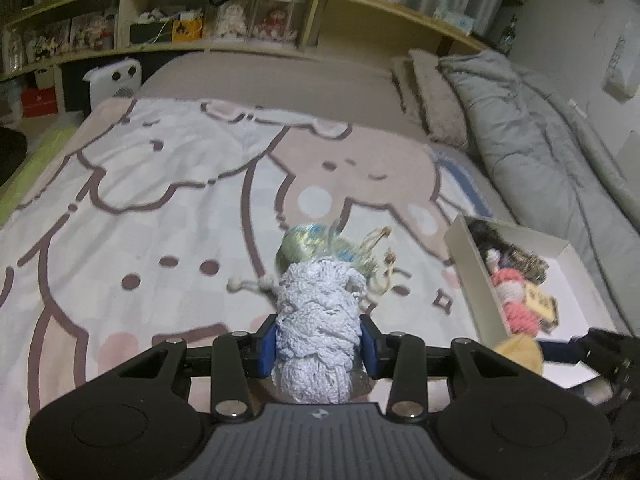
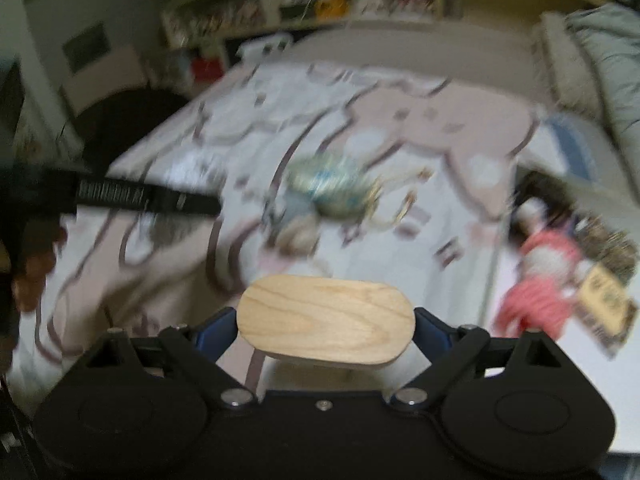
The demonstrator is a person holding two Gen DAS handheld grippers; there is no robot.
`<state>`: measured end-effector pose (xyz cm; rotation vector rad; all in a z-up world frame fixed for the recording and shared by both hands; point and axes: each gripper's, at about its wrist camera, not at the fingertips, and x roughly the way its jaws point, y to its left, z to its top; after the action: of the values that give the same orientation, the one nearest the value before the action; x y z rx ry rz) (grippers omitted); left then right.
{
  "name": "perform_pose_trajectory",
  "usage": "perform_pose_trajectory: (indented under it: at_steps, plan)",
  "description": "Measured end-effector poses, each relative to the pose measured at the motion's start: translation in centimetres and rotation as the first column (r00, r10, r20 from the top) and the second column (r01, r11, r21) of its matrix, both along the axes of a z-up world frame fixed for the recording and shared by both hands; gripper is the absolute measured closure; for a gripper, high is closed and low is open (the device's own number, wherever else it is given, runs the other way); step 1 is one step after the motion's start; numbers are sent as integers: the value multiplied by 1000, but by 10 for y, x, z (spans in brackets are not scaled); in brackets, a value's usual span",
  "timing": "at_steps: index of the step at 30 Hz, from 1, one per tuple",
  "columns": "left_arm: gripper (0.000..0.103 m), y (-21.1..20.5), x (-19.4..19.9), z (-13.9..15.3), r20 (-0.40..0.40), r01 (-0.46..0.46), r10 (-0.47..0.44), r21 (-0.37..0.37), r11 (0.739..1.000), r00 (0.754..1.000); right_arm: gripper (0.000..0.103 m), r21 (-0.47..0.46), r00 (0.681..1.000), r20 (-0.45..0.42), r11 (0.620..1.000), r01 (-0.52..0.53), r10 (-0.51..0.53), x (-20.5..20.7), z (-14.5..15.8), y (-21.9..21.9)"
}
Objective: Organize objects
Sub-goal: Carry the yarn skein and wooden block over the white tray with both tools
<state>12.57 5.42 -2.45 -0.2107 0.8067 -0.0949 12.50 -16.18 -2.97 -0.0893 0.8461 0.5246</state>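
Pale lilac yarn sits clamped between the blue fingers of the left gripper, which are closed against its two sides; the skein stands up out of the grip and leans forward over the bed. The gripper is held level, low above the cartoon-print blanket, pointing toward the shelves at the far end. Just beyond the yarn lies a green-and-blue skein with loose tan cord beside it. To the right, a white box rests on the blanket, holding pink yarn, dark yarn and a tan label. The right gripper is also level and aimed the same way, its fingers pressed on the two ends of an oval wood block, held flat side up. Its view is blurred by motion; the box with pink yarn shows at its right, the green-and-blue skein ahead, and the left gripper's black body at the left edge. A grey duvet is bunched along the bed's right side.
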Motion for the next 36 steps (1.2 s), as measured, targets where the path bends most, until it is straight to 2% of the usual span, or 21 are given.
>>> perform_pose_trajectory:
  at_steps: [10, 19, 27, 36]
  plan:
    - [61, -20, 1, 21, 76, 24, -21, -32, 999, 997, 10, 15, 975, 65, 977, 214, -214, 20, 28, -63]
    - [61, -48, 7, 28, 97, 86, -79, -66, 994, 992, 10, 57, 939, 102, 944, 324, -329, 19, 45, -111]
    - [61, -103, 16, 45, 137, 190, -183, -42, 981, 974, 10, 54, 910, 124, 919, 391, -395, 28, 58, -160]
    - [61, -182, 28, 38, 141, 306, -293, -86, 948, 946, 10, -1, 885, 136, 894, 449, -445, 52, 61, -225]
